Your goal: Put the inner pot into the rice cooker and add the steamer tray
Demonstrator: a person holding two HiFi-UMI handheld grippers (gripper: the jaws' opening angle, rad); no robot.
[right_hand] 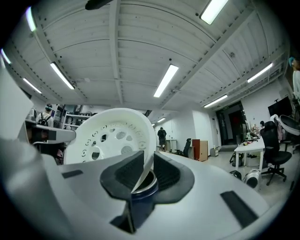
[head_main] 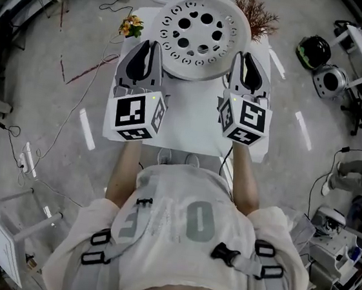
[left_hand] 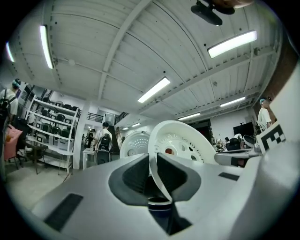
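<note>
The white round steamer tray (head_main: 197, 34), pierced with several holes, is lifted in the air between both grippers in the head view. My left gripper (head_main: 153, 55) is shut on its left rim and my right gripper (head_main: 237, 64) is shut on its right rim. In the left gripper view the tray's thin rim (left_hand: 157, 171) is pinched between the dark pads. In the right gripper view the rim (right_hand: 143, 168) sits likewise between the pads, with the tray (right_hand: 110, 136) spreading to the left. The rice cooker and inner pot are hidden under the tray.
A small white table (head_main: 191, 116) stands below the grippers. Yellow flowers (head_main: 131, 26) and a dried brown sprig (head_main: 254, 13) lie at its far corners. Other cookers (head_main: 323, 66) sit on the floor at right, with cables on the floor at left.
</note>
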